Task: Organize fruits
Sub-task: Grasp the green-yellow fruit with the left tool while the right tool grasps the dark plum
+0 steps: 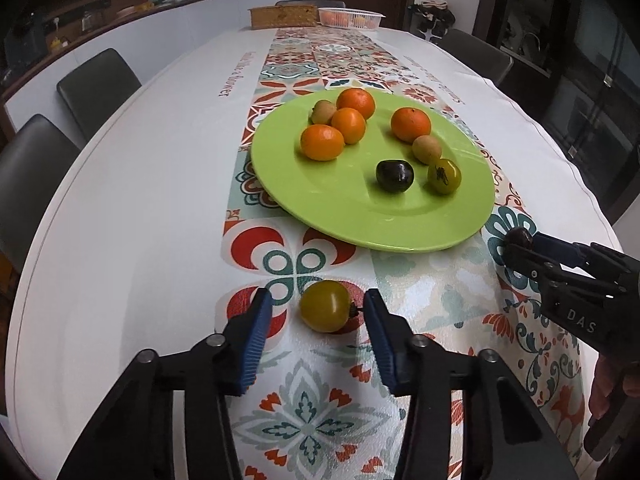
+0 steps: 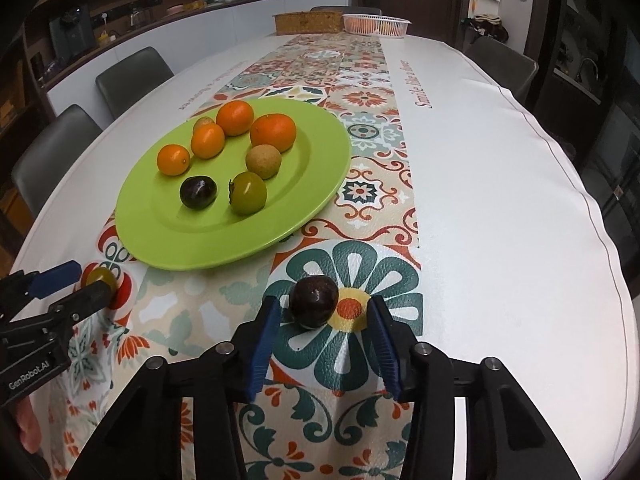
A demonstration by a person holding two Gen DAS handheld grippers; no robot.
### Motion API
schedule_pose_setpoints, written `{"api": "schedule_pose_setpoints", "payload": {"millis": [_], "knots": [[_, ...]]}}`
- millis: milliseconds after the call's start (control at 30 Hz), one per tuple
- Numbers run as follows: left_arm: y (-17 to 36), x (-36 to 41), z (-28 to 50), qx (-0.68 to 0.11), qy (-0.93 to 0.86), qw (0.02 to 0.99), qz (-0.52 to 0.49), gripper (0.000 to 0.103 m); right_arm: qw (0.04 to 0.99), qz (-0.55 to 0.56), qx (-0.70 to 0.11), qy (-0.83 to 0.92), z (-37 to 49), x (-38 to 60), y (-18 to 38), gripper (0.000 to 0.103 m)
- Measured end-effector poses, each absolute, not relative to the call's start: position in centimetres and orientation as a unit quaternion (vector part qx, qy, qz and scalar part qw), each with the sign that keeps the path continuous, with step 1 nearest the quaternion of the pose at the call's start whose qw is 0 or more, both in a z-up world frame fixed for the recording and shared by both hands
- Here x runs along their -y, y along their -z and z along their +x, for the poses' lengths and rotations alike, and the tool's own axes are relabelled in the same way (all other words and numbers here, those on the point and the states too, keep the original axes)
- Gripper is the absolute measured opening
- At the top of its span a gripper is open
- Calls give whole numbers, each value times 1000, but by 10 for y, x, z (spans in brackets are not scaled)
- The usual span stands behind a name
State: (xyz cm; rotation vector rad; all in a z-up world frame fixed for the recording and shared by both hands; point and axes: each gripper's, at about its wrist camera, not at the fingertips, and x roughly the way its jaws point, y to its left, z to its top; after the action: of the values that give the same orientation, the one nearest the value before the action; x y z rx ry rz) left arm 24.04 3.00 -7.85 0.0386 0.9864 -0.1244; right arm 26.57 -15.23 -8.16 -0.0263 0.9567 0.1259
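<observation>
In your left wrist view, your left gripper (image 1: pixel 318 308) brackets a yellow-green tomato (image 1: pixel 325 306) on the patterned table runner (image 1: pixel 420 280), just short of the green plate (image 1: pixel 352 208). The blue pads (image 1: pixel 256 340) stand partly open with a gap showing on both sides, so nothing is held yet. The tomato's stem points at the right-hand pad; squeezing there could tip or roll the fruit away.

In your right wrist view, your right gripper (image 2: pixel 324 316) straddles a dark plum (image 2: pixel 314 300), also on the runner near the plate. Its fingers are partly open too, with the plum nearer the left pad and no contact visible. Closing off-centre may push the round plum sideways, perhaps out of the fingers.
</observation>
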Motion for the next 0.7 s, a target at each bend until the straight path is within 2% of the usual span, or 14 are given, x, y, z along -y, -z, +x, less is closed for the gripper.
{"api": "schedule_pose_setpoints", "payload": {"millis": [200, 333, 700], "knots": [[82, -28, 243, -480, 62, 875, 16, 34, 887, -20, -457, -60, 269, 152, 82, 40], [80, -29, 241, -478, 61, 876, 15, 30, 887, -16, -457, -69, 268, 150, 81, 28], [68, -28, 230, -458, 73, 886, 17, 29, 892, -19, -445, -80, 252, 145, 69, 28]]}}
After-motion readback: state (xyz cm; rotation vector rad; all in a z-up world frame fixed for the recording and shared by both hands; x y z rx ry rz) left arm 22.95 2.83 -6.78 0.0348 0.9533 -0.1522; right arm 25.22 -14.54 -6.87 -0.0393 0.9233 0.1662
